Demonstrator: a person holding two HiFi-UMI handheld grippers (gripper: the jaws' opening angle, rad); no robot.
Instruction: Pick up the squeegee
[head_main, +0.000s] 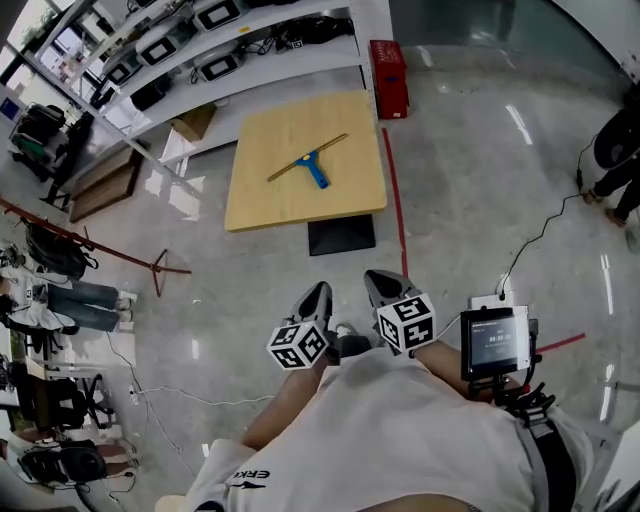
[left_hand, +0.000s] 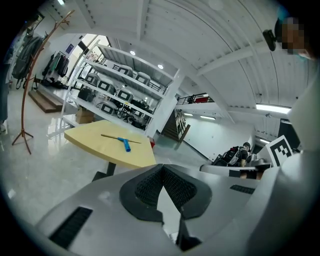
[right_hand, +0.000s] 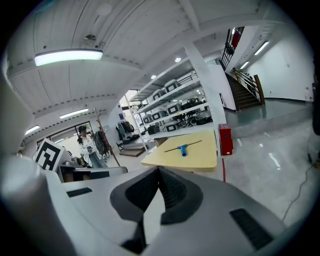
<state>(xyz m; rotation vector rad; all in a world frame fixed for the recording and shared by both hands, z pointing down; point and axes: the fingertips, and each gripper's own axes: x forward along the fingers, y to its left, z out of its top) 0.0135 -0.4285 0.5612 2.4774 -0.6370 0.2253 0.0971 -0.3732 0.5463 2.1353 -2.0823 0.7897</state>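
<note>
Lying on the yellow counter (head_main: 270, 205), blue-handled squeegee (head_main: 308, 159) well apart from left gripper (head_main: 321, 291) and right gripper (head_main: 377, 280), both clenched, empty.

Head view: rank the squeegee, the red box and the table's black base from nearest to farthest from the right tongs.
1. Black base, on the floor just ahead of the right tongs.
2. Squeegee, centred on the table.
3. Red box, on the floor beyond the table's far right corner.

Matt wooden table (head_main: 262, 190), glossy polished floor (head_main: 470, 190), blue plastic squeegee (head_main: 310, 163) handle
</note>
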